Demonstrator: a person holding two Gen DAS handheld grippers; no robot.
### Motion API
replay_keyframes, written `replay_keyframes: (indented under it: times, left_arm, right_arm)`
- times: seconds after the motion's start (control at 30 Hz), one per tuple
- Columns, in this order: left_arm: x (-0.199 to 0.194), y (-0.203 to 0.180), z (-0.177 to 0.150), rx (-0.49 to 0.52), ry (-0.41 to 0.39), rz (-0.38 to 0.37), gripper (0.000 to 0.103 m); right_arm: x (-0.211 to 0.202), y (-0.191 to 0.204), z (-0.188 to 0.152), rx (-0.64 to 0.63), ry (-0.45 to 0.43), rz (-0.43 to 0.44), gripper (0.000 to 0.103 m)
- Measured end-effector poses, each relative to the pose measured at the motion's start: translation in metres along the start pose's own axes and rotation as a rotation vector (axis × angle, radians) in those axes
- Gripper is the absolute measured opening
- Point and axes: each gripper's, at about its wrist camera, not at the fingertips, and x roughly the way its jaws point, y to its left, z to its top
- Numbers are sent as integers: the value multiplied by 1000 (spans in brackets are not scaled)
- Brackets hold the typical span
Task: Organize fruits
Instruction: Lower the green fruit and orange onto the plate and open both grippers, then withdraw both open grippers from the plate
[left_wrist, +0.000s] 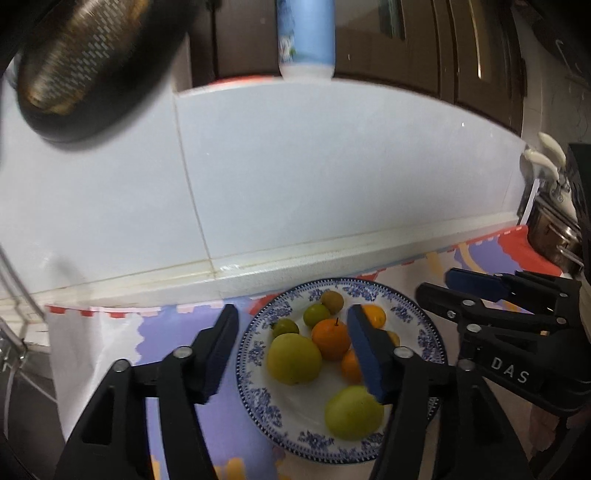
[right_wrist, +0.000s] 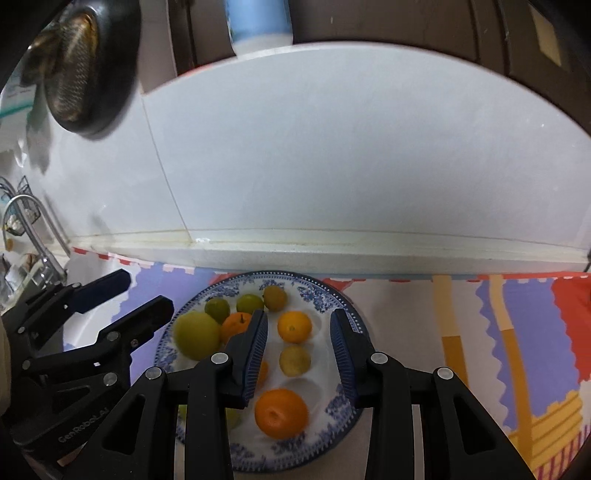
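A blue-and-white patterned plate on the counter mat holds several fruits: two large yellow-green ones, oranges, small green ones and a small yellow one. My left gripper is open and empty, hovering above the plate's left half. My right gripper is open and empty above the plate's right half, its fingers either side of the small yellow fruit and an orange. Each gripper shows in the other's view.
A white tiled wall stands right behind the plate. A dark pan hangs at upper left, a blue-white bottle stands on the ledge above. A faucet and wire rack are at left, metal cookware at right. A colourful mat covers the counter.
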Motion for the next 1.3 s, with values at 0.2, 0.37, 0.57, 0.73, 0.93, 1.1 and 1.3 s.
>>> replay_keyframes:
  times: [0.2, 0.37, 0.57, 0.73, 0.93, 1.1, 1.3]
  left_arm:
    - [-44, 3, -3, -41, -60, 60, 77]
    - [-85, 2, -13, -73, -115, 134, 87]
    - [-123, -7, -27, -60, -155, 160, 93]
    - [-152, -16, -38, -58, -173, 163, 96]
    - [-182, -23, -54, -54, -189, 177, 101]
    - [-202, -29, -67, -51, -184, 174, 103]
    - [-225, -36, -78, -43, -203, 171, 103]
  right_arm:
    - [-43, 3, -9, -12, -66, -29, 52]
    - [-80, 6, -20, -22, -125, -52, 63]
    - [-123, 5, -36, -3, -188, -66, 75]
    - [-152, 7, -49, -4, -225, -86, 80]
    - [-183, 8, -72, -7, -243, -108, 84]
    - [-204, 8, -88, 0, -250, -116, 84]
    - [-224, 9, -106, 24, -245, -116, 87]
